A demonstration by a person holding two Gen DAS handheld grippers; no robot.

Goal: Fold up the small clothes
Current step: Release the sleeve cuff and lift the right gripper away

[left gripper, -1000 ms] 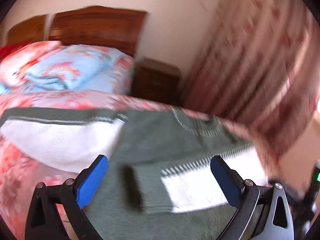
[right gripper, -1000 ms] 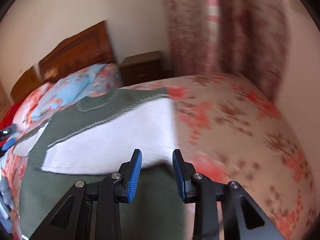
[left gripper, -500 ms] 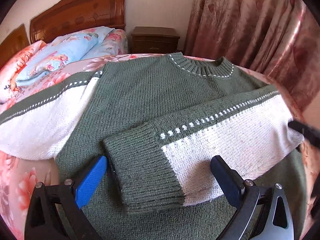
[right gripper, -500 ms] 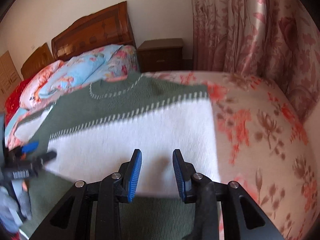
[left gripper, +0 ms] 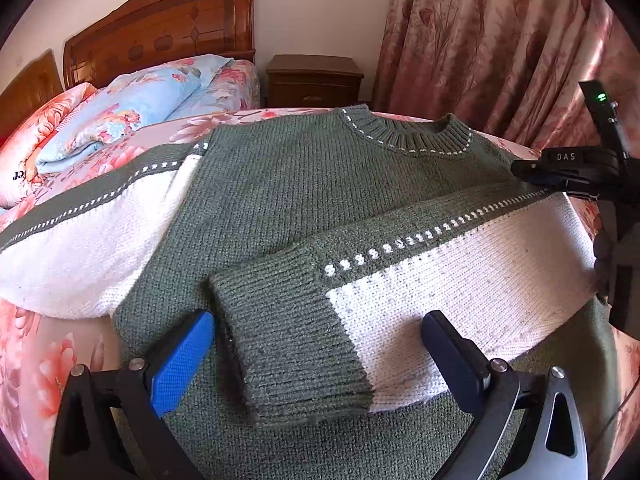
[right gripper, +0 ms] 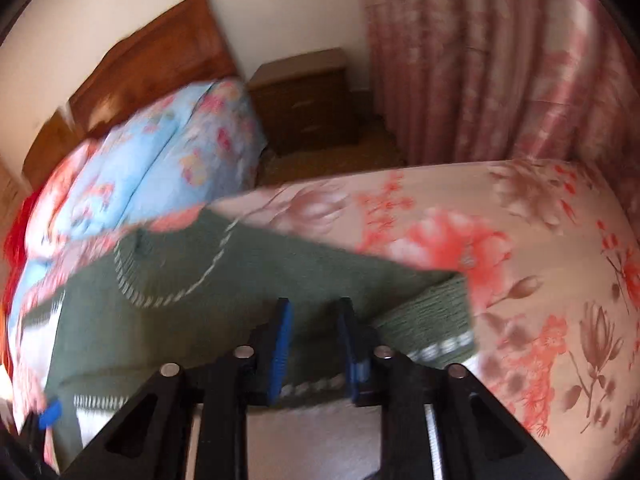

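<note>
Already my left tool (left gripper: 316,364) gaped wide over the sweater's (left gripper: 312,184) folded sleeve (left gripper: 400,292); my right tool (right gripper: 314,344), just narrowing, gripped nothing on the bed (right gripper: 540,240).

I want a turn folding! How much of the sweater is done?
One sleeve already lies folded across the sweater. The left gripper hovers over its cuff, jaws open, holding nothing. Left to do: the other sleeve, spread on the bed, then the body.
</note>
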